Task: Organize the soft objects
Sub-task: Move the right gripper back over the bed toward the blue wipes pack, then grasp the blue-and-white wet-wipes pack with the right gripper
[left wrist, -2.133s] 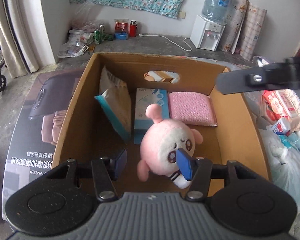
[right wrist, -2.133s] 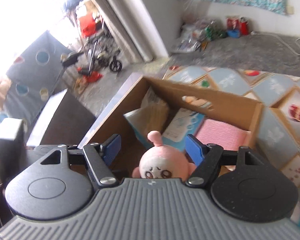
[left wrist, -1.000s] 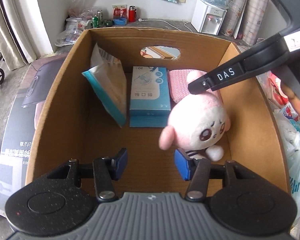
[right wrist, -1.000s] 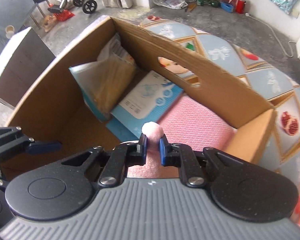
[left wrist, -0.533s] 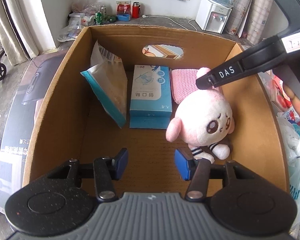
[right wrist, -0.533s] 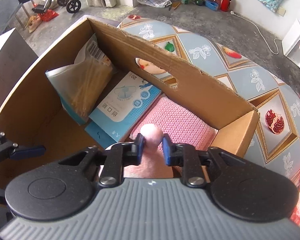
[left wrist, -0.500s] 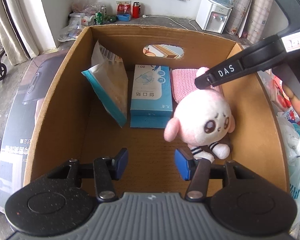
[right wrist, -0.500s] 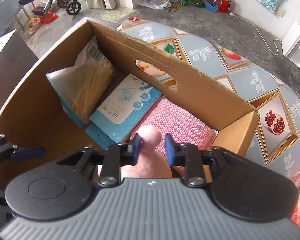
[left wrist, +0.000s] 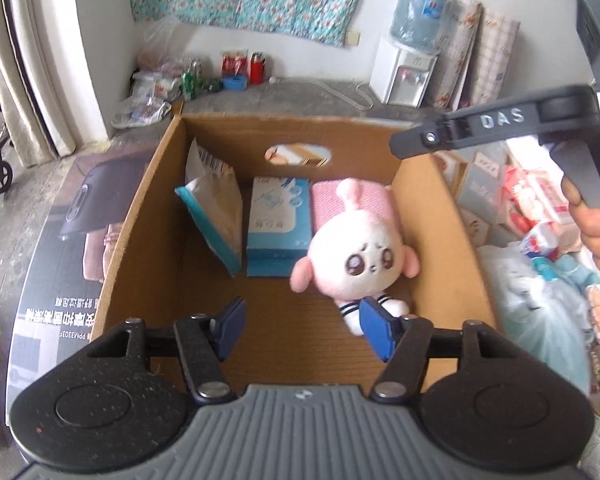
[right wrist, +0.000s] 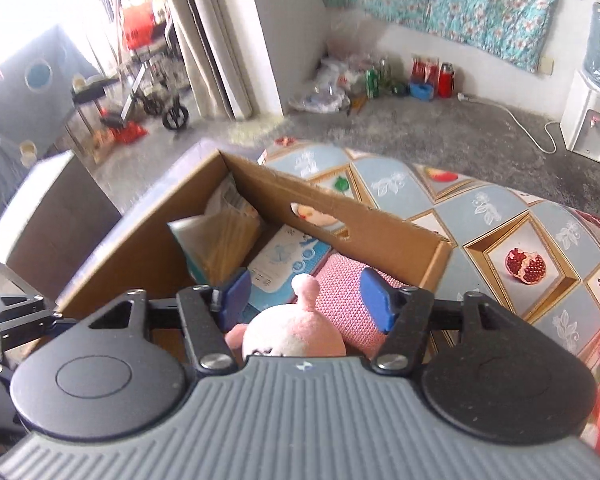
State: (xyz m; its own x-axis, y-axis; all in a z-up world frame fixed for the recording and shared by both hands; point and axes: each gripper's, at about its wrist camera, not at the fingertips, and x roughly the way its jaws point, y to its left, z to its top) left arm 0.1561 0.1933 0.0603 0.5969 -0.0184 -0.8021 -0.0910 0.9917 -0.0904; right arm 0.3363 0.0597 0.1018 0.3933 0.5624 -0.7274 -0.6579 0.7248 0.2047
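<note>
Plush [left wrist: 364, 256] lies face-up in the box [left wrist: 140, 240], right side, against the pink cloth [left wrist: 324, 204]. Both grippers, left [left wrist: 300, 328] and right [right wrist: 306, 294], have just been opening and hold nothing.

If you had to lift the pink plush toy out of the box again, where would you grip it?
Probably the knob on top of the pink plush toy, from above: it is narrow, sticks up toward the pink knitted pad, and has free space around it, unlike the wide round head.
</note>
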